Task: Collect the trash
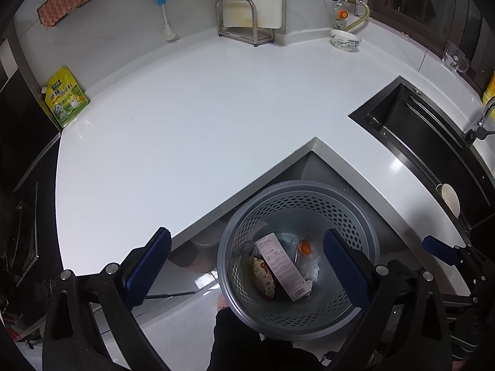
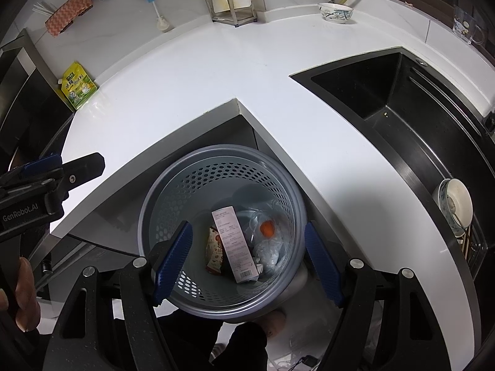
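A grey perforated trash basket (image 1: 241, 238) (image 2: 173, 185) stands on the floor in the inner corner of the white L-shaped counter (image 1: 185, 123) (image 2: 191, 71). Inside lie a long white box (image 1: 283, 266) (image 2: 236, 244), a printed snack wrapper (image 1: 263, 275) (image 2: 215, 252), and clear plastic with an orange piece (image 1: 306, 245) (image 2: 267, 228). My left gripper (image 1: 247, 273) hangs open above the basket's left side, nothing between its blue pads. My right gripper (image 2: 247, 262) is open over the basket, holding nothing. The right gripper's tip shows at the left wrist view's right edge (image 1: 439, 249).
A yellow-green pouch (image 1: 65, 97) (image 2: 79, 86) leans at the counter's left end. A black sink (image 1: 427, 136) (image 2: 402, 108) holds a bowl (image 2: 454, 201). At the back stand a metal rack (image 1: 238, 20), a patterned bowl (image 1: 345, 40) (image 2: 335, 12) and a glass mug (image 1: 454, 58). A shoe (image 2: 273, 321) is below the basket.
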Demonstrator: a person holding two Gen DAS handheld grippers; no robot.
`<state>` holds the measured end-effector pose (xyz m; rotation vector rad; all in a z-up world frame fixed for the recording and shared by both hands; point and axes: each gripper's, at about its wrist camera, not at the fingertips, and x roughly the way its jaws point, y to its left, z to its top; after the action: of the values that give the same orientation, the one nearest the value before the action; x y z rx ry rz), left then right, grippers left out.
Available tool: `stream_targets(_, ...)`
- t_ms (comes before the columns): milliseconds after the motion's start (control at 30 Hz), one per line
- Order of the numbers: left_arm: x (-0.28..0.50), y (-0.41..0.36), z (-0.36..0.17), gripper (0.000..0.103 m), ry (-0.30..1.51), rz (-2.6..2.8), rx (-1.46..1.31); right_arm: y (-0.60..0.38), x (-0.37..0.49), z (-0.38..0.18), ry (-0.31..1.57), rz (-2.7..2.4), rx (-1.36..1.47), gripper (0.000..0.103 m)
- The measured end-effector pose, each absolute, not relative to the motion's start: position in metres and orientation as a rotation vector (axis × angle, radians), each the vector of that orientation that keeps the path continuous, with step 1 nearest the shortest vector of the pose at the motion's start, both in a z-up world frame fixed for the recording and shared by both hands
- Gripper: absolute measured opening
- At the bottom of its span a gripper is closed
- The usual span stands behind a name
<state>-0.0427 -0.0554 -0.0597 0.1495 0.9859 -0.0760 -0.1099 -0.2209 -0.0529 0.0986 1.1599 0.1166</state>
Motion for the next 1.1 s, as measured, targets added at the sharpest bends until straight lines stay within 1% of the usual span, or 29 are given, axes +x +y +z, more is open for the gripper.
stream_targets(1100,-0.0437,-0.0522,-0.0648,0.097,0.99,-0.07,0.154,-0.2195,-0.1097,-0.0479,1.144,0.104,0.099,0.072)
